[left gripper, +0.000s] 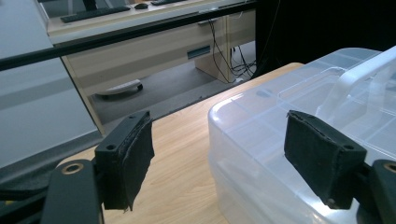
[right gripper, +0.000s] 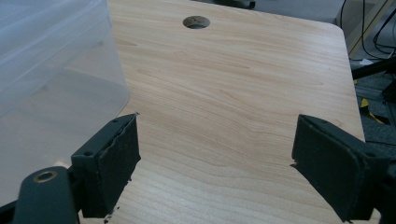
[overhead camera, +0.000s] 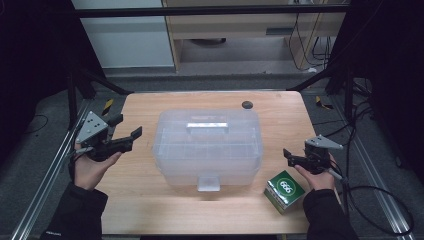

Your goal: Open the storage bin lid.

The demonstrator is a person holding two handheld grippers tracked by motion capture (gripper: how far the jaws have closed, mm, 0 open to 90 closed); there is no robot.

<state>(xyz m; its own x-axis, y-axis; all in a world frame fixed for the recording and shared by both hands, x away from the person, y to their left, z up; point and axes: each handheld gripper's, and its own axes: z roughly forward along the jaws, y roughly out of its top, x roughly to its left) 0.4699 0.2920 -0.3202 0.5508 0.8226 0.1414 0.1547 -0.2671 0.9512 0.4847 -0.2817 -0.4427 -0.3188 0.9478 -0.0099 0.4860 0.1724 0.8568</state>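
The clear plastic storage box [overhead camera: 207,147] sits mid-table, lid on, long axis running left to right, squarely between the 2 grippers. The left gripper [overhead camera: 124,131] hovers just beside its left end, jaws wide apart and holding nothing; it's the nearer one. The right gripper [overhead camera: 290,157], also spread and empty, waits off the right end, near a green carton [overhead camera: 285,190]. The box is translucent, with a moulded handle [left gripper: 348,81] and a front latch [overhead camera: 208,182].

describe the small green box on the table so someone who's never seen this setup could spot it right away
Start at the wooden table and find the big clear plastic bin in its middle. Go to the near right corner, just below the right claw: the green box sits there. It is the one small, coloured thing, a green cube with a white round label.
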